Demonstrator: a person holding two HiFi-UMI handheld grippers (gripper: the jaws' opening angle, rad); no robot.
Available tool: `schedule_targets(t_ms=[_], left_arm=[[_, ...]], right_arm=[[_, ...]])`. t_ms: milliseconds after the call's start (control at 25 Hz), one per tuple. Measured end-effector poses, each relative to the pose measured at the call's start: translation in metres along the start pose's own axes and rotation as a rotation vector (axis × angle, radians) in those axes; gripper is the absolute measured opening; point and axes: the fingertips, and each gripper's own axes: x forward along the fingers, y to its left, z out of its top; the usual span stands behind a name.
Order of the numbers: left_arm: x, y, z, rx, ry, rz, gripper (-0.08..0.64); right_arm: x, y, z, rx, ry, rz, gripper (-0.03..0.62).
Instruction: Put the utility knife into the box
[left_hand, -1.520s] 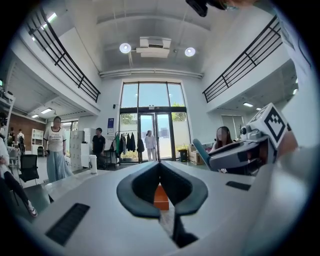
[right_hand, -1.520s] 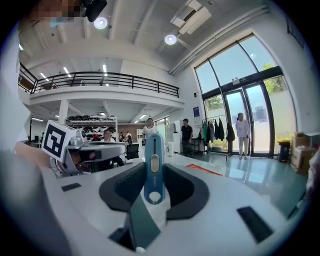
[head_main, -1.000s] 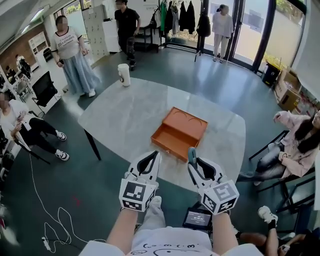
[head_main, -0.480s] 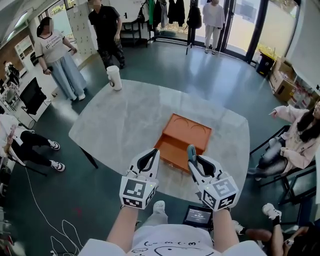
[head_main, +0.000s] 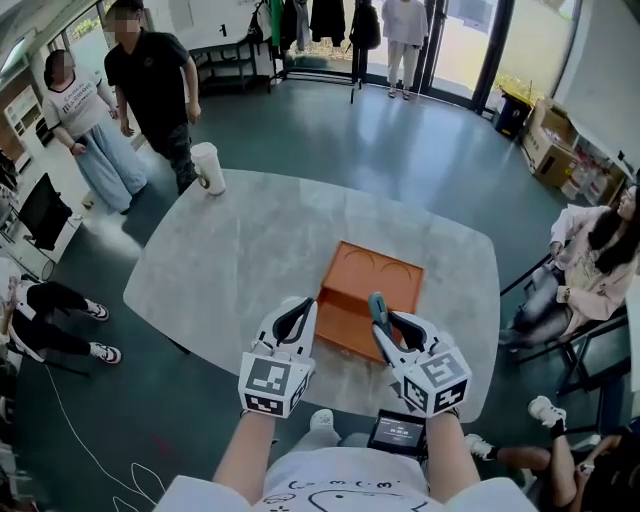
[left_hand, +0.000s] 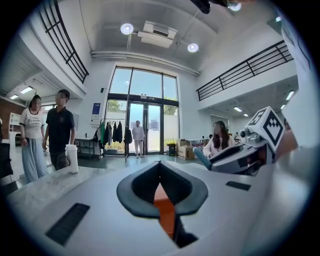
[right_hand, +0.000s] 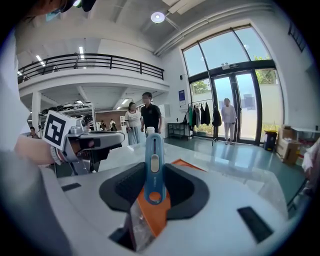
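Observation:
An open orange box (head_main: 378, 281) lies on the marble table (head_main: 230, 260), towards its near right side. My right gripper (head_main: 385, 322) hovers over the box's near edge, shut on a blue utility knife (head_main: 377, 309) that stands up between its pads. In the right gripper view the knife (right_hand: 154, 160) points away along the jaws, and a corner of the box (right_hand: 186, 163) shows behind it. My left gripper (head_main: 303, 308) hangs just left of the box, shut with nothing in it. In the left gripper view its tips (left_hand: 160, 164) meet, with orange showing below them.
A white cup (head_main: 207, 167) stands at the table's far left edge. Two people (head_main: 150, 80) stand beyond it, others sit at the left (head_main: 40, 310) and right (head_main: 590, 260). A small screen (head_main: 397, 432) sits below the table's near edge.
Both grippers have come forward over the table, and the box now lies right in front of them. The knife stays gripped. The person in black has walked closer to the table.

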Motion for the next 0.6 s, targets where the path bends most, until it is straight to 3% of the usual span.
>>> schedule_targets(t_ms=[320, 600], left_arm=[[0.015, 0.012, -0.008, -0.022, 0.033, 0.004, 0.015], [0.019, 0.009, -0.021, -0.039, 0.060, 0.035, 0.015]], right_arm=[[0.014, -0.012, -0.006, -0.003, 0.057, 0.005, 0.133], [0.029, -0.014, -0.028, -0.019, 0.135, 0.079, 0.133]])
